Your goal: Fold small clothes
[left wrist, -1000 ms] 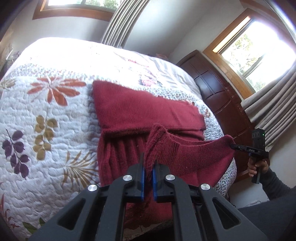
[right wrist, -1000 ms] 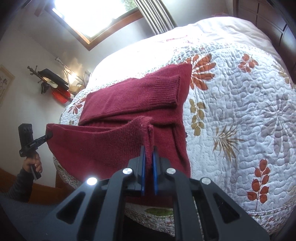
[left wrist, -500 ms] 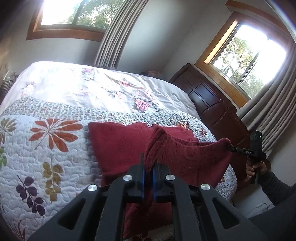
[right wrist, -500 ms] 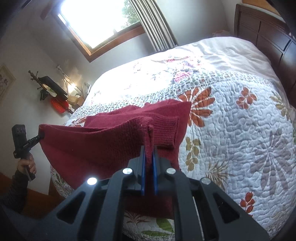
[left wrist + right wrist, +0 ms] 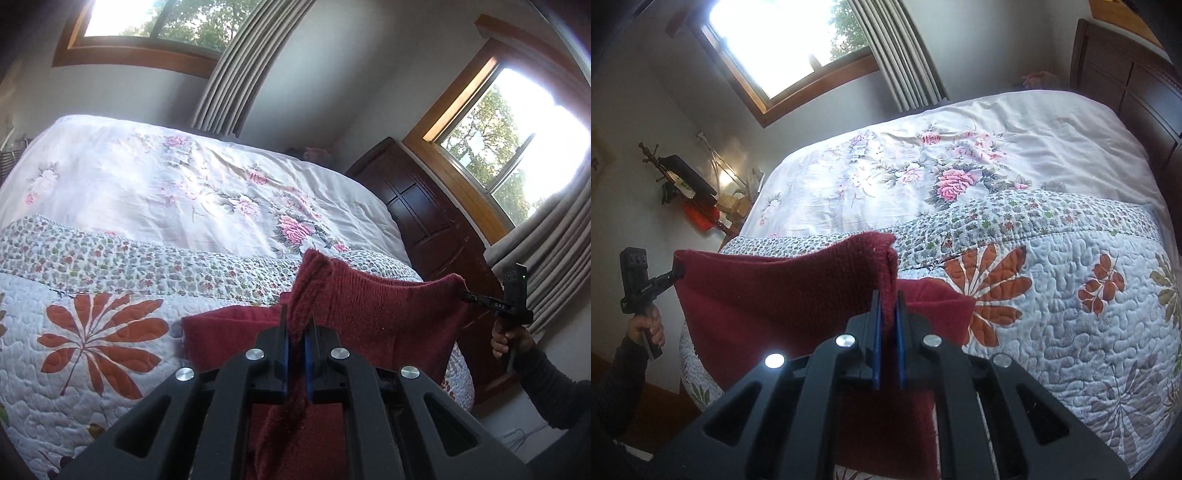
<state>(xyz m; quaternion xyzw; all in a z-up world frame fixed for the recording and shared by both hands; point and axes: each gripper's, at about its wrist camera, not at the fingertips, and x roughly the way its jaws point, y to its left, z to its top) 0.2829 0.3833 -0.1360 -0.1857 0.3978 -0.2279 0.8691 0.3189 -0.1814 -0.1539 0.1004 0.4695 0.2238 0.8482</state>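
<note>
Left tongs [image 5: 296, 325] and right tongs [image 5: 887, 301] each pinch a corner of the red sweater [image 5: 380, 306]. Its edge hangs stretched between them (above the bed [image 5: 1071, 295]).

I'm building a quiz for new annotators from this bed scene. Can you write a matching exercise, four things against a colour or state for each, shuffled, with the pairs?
Things:
1. sweater
2. left hand-held gripper
3. quilt
4. headboard

Descriptions:
A. dark brown wood
B. white with orange leaf prints
C. dark red knit, one edge lifted off the bed
D. shut on a corner of cloth

Pairs: 1-C, 2-D, 3-B, 4-A
</note>
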